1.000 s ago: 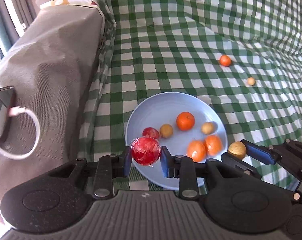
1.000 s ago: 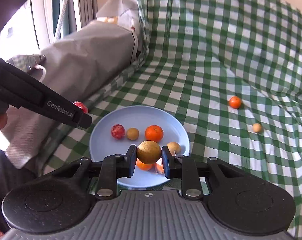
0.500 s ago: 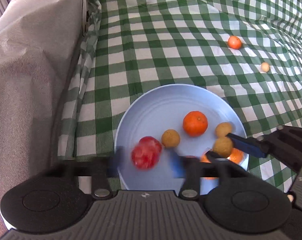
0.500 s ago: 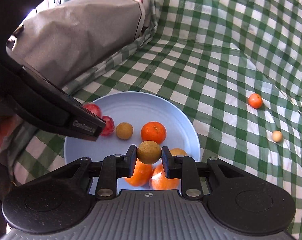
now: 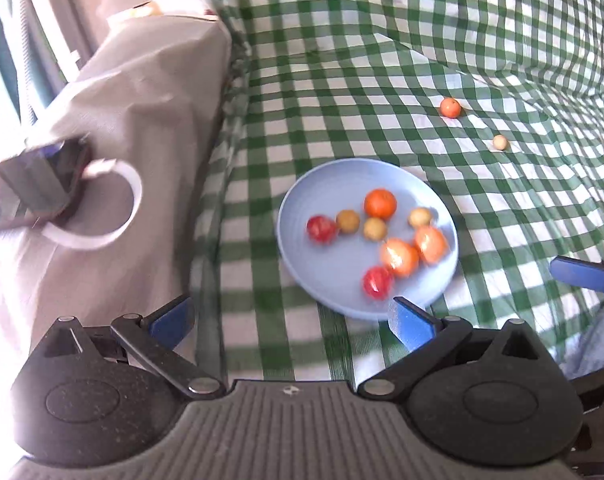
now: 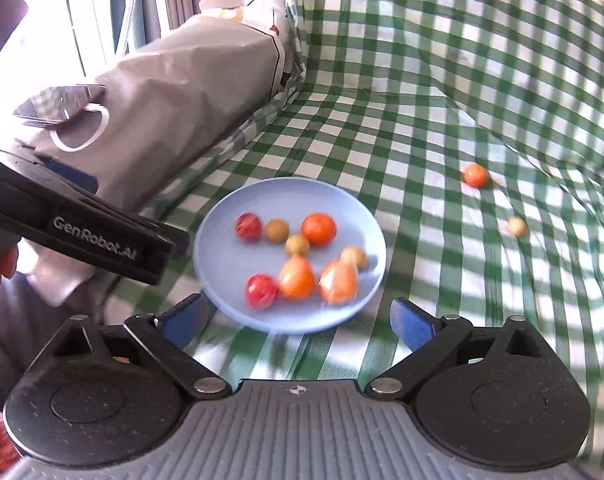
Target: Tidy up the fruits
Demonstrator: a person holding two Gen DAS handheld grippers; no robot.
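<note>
A light blue plate (image 5: pixel 322 264) (image 6: pixel 230 264) lies on the green checked cloth and holds several fruits: red ones (image 5: pixel 377 282) (image 6: pixel 261 290), orange ones (image 5: pixel 379 203) (image 6: pixel 319 229) and small tan ones (image 5: pixel 375 229) (image 6: pixel 297 245). A small orange fruit (image 5: pixel 450 107) (image 6: pixel 475 175) and a small tan fruit (image 5: pixel 499 142) (image 6: pixel 516 225) lie loose on the cloth beyond the plate. My left gripper (image 5: pixel 290 320) is open and empty, just short of the plate's near rim. My right gripper (image 6: pixel 298 318) is open and empty at the plate's near edge.
A grey covered bulky object (image 5: pixel 134 120) (image 6: pixel 190 80) stands left of the plate, with a phone and white cable (image 5: pixel 102 200) on it. The checked cloth (image 5: pixel 382 60) rises in folds at the back right. The left gripper's body (image 6: pixel 82 228) shows at the left of the right wrist view.
Both grippers opened and pulled back from the plate. The red fruit from the left gripper and the tan fruit from the right gripper now lie on the plate.
</note>
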